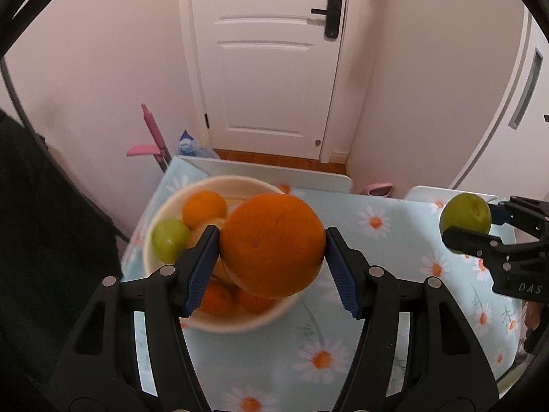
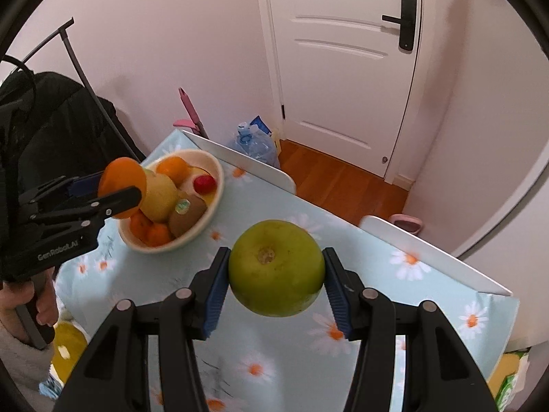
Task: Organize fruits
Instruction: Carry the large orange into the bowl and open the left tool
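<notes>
The left black two-finger gripper (image 1: 272,250) is clamped on a large round orange fruit (image 1: 272,244), its blue ribbed fingers (image 1: 202,271) pressing the fruit's two sides, held in the air near the tabletop's far left corner. The right black gripper (image 2: 276,283) grips a round green fruit (image 2: 276,267) the same way, raised over the tabletop's middle. A bare hand (image 2: 32,304) holds the left gripper's handle.

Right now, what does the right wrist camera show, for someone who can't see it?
The right tongs grip a green apple above a daisy-print tablecloth. To the left, the left tongs hold an orange over a cream bowl of mixed fruit, with a white door behind.
</notes>
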